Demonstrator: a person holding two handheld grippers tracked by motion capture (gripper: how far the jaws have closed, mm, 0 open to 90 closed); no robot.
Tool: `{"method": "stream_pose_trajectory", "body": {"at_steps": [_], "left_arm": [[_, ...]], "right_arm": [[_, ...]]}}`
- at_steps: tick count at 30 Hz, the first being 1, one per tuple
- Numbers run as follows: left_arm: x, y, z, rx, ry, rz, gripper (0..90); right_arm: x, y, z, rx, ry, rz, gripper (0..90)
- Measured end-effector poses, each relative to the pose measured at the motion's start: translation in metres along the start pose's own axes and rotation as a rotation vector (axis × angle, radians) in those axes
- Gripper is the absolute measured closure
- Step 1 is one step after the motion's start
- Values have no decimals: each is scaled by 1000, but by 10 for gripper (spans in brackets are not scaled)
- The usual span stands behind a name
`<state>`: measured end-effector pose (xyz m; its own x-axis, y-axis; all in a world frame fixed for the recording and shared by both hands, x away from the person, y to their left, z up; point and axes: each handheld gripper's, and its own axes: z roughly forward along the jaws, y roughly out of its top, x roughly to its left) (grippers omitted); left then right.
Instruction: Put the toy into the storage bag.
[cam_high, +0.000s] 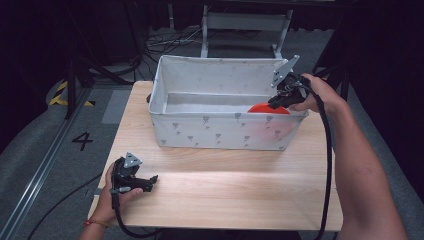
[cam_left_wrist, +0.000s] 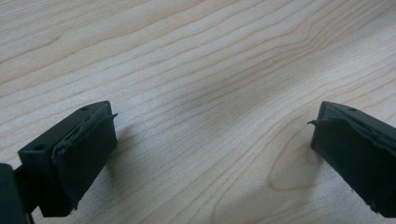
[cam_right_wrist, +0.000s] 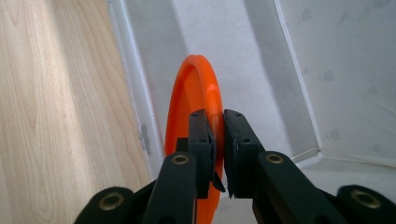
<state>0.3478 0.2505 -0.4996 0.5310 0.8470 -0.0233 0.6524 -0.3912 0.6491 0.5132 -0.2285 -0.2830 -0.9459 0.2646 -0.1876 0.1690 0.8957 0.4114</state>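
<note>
Orange plate (cam_right_wrist: 194, 93), gripped edgewise by my right tongs (cam_right_wrist: 217, 140), should lower gently into the fabric bin (cam_high: 200, 131); left tongs (cam_left_wrist: 210, 154) rest released.

A black "4" is marked on the grey floor (cam_high: 82, 140).

High view: fixed above the near side, looking forward and down over the whole wooden table (cam_high: 225, 185) and fabric bin (cam_high: 220, 130). Left gripper view: low, close on bare tabletop. Right gripper view: looks down into the bin's right end, table alongside; shared with high view.
</note>
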Motion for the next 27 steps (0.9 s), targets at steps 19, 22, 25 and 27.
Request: {"method": "stream_pose_trajectory", "body": {"at_steps": [19, 22, 25, 27], "left_arm": [[0, 0, -1, 8, -6, 3, 5], [0, 0, -1, 8, -6, 3, 5], [0, 0, -1, 5, -4, 3, 6], [0, 0, -1, 4, -4, 3, 5]], "right_arm": [[-6, 3, 14, 99, 21, 2, 824], [-7, 2, 15, 106, 33, -2, 823], [-9, 0, 16, 111, 35, 15, 822], [-11, -2, 18, 120, 41, 31, 821]]}}
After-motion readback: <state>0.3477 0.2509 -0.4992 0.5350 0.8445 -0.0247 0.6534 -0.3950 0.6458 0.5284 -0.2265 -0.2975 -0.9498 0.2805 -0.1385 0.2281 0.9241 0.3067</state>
